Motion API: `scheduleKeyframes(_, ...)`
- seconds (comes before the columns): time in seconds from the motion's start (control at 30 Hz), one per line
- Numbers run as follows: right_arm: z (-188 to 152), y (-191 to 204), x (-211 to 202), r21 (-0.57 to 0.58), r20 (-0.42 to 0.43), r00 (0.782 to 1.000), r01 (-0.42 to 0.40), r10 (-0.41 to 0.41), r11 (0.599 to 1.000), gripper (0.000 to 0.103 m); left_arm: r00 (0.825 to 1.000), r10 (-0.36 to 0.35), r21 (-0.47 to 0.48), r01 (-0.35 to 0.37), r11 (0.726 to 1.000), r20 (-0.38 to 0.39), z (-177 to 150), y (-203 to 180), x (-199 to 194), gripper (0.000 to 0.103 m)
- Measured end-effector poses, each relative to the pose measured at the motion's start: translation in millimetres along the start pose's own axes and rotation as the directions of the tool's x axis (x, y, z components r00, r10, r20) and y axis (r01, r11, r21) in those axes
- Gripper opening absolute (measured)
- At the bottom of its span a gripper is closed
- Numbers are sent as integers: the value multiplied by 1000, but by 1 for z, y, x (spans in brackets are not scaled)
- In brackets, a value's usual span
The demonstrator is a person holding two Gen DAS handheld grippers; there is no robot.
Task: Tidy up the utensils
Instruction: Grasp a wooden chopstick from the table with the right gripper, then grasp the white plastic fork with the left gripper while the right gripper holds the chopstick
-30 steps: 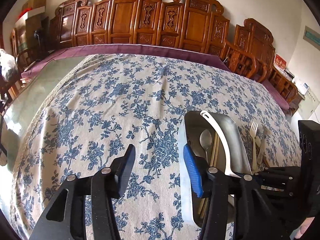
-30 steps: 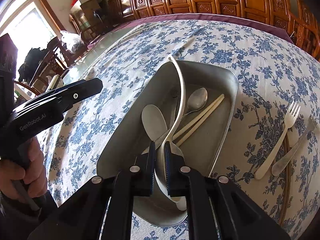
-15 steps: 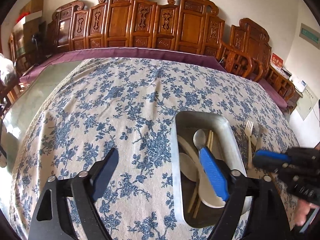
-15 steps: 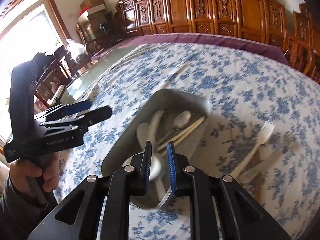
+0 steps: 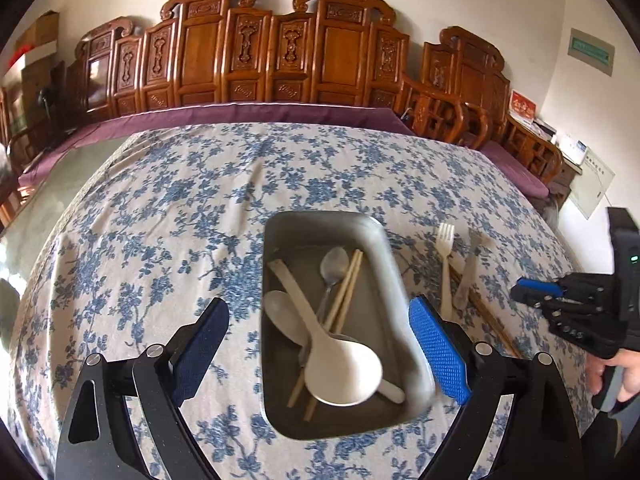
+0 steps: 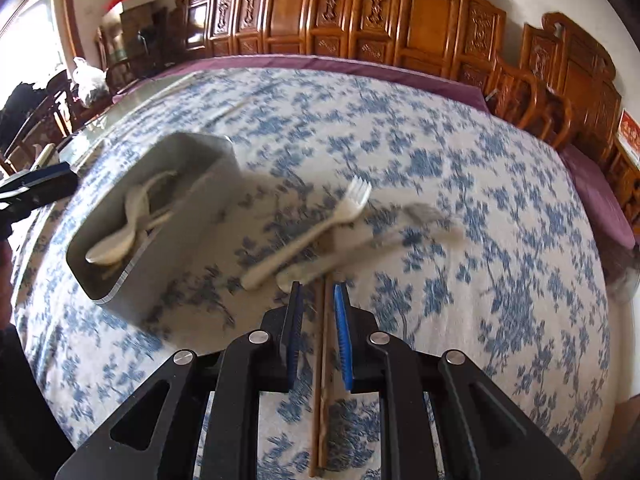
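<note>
A metal tray (image 5: 280, 400) (image 6: 160, 280) on the floral tablecloth holds a large white ladle (image 5: 340, 364), a white spoon (image 5: 280, 316), a metal spoon (image 5: 334, 266) and pale chopsticks (image 5: 346, 288). My left gripper (image 5: 320, 344) is open wide, its fingers on either side of the tray. My right gripper (image 6: 316, 308) is slightly open and empty, above brown chopsticks (image 6: 322, 380) on the cloth. A white fork (image 6: 312, 232) (image 5: 445, 264) and a metal fork (image 6: 400, 228) (image 5: 470, 268) lie right of the tray.
The floral tablecloth (image 5: 160, 240) covers a large table with a purple edge (image 5: 240, 114). Carved wooden chairs (image 5: 280, 48) line the far side. The right gripper (image 5: 576, 312) shows at the right edge of the left wrist view.
My right gripper let go of the white ladle into the tray, opened a little and moved right over the brown chopsticks. My left gripper opened wider and shifted to straddle the tray.
</note>
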State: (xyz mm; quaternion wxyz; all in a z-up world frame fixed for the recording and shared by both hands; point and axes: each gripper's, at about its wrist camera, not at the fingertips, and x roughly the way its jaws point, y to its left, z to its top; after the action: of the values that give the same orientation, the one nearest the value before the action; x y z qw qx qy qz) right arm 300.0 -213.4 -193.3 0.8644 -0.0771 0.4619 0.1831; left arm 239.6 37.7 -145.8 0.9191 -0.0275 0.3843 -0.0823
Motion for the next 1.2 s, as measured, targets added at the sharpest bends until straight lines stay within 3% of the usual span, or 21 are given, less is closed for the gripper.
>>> scheduleKeyframes(0.43, -34, -11, 27, 2, -59, 997, -47, 47, 999, 18, 999, -41, 65, 42, 997, -17, -15, -49, -5, 88)
scheduleKeyframes(0.83, -44, -7, 31, -73, -68, 997, 27, -32, 997, 17, 998, -43, 106, 48, 993, -49, -25, -81, -2, 88)
scheduleKeyframes(0.9, -44, -8, 33, -78, -69, 998, 7, -12, 997, 10, 997, -39, 112, 45, 993, -59, -26, -86, 1, 88)
scheduleKeyframes(0.93, -45, -11, 32, -73, -71, 997, -7, 2, 997, 6, 997, -35, 117, 43, 992, -65, -27, -89, 2, 88)
scheduleKeyframes(1.2, -54, -57, 14, 4, -79, 997, 3, -2, 1000, 6, 996, -17, 139, 29, 990, -92, -26, -114, 11, 88)
